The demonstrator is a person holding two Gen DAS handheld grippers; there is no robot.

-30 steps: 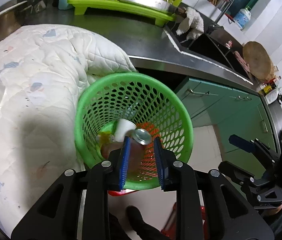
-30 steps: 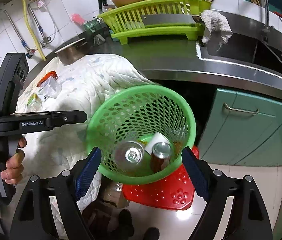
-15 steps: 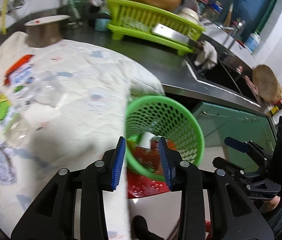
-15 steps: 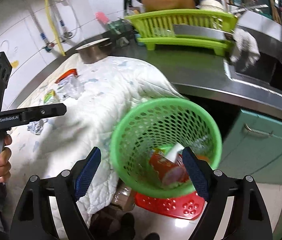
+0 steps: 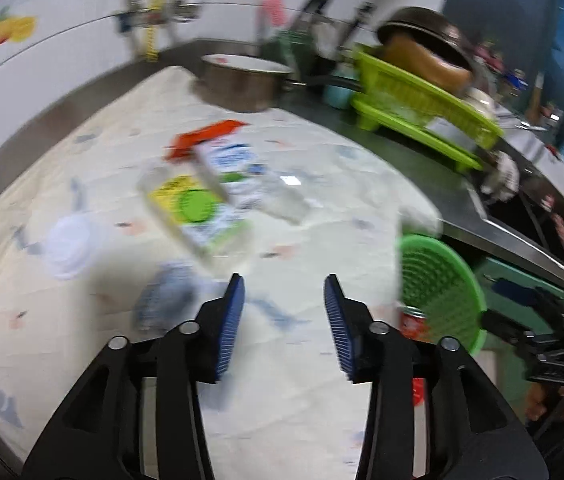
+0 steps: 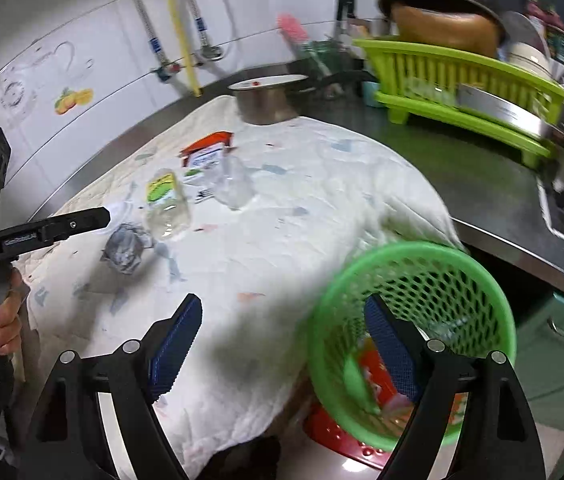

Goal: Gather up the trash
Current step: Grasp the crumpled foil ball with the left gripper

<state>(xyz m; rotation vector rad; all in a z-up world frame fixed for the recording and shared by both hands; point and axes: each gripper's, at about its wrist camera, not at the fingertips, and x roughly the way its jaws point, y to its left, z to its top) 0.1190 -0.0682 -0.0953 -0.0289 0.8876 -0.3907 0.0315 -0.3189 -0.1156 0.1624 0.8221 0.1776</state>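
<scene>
Between the blue pads of the left gripper (image 5: 284,320), nothing but white quilt (image 6: 282,216); jaws opening, empty. Between the pads of the right gripper (image 6: 282,344), also nothing, jaws wide apart, one pad over the quilt, the other over the green basket (image 6: 478,280). Ahead of the left jaws, toward the quilt's far edge: one clear bottle with yellow-green label (image 5: 197,212), one white carton (image 5: 229,160) on one red wrapper (image 5: 205,136), one clear crumpled bag (image 6: 233,184). Left of the jaws: one grey foil wad (image 6: 123,250), one white lid (image 5: 69,246). Off the quilt's right edge, the one basket, holding a red can (image 5: 412,320)
</scene>
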